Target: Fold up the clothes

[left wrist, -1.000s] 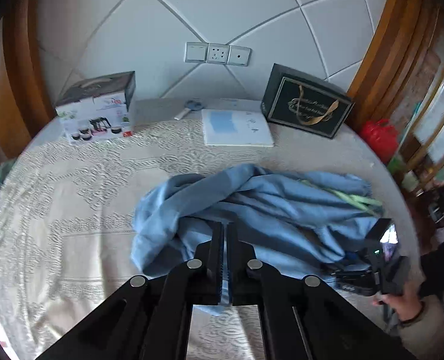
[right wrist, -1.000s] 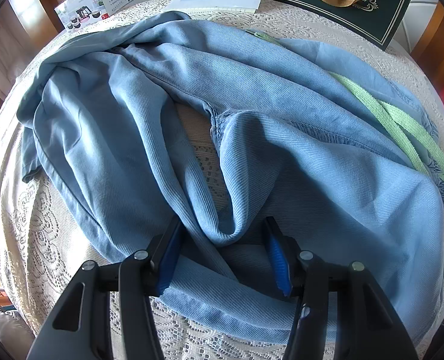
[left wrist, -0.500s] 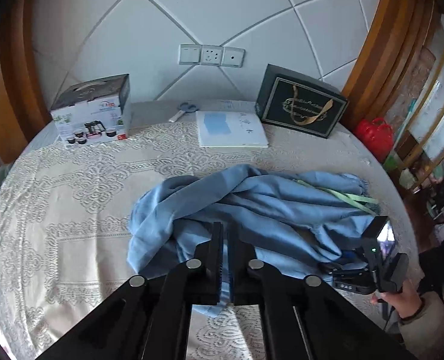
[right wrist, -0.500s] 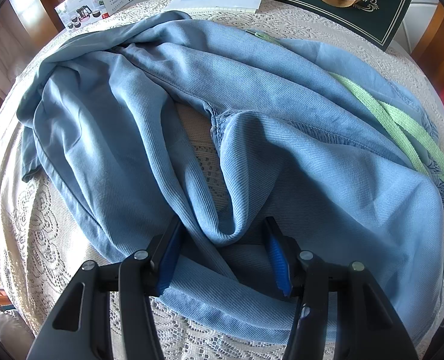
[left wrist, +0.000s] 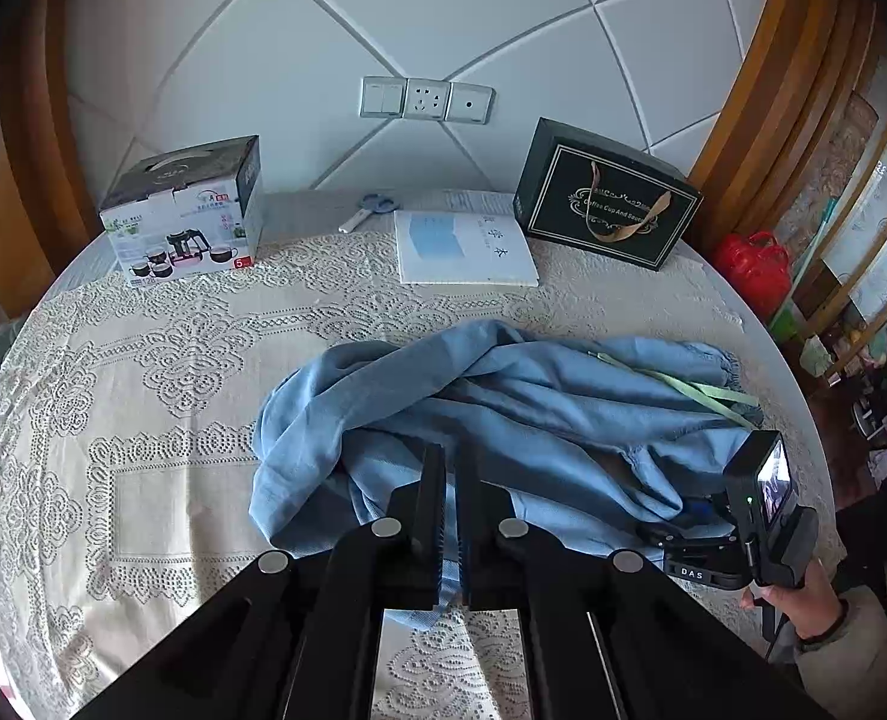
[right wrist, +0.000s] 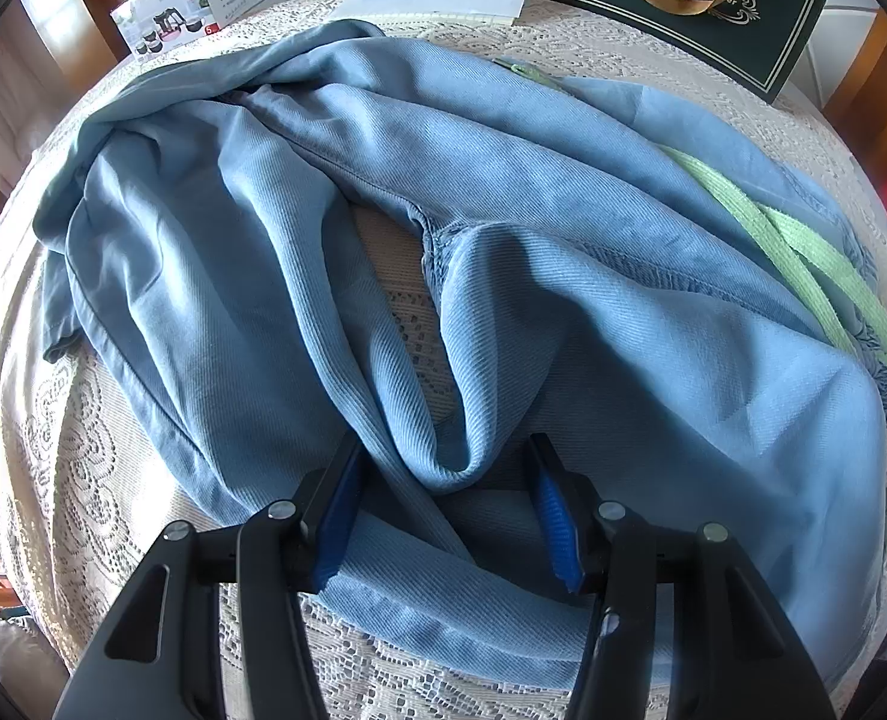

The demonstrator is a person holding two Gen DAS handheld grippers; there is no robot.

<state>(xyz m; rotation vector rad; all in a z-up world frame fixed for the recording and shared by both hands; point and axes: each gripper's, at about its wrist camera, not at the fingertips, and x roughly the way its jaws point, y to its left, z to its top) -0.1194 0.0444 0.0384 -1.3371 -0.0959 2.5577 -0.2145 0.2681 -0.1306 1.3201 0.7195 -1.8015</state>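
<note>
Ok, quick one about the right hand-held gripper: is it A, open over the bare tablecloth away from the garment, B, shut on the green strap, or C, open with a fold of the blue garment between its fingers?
C: the right hand-held gripper has its blue-padded fingers spread wide, and a fold of the blue garment lies between them, with the green strap off to the side.
</note>
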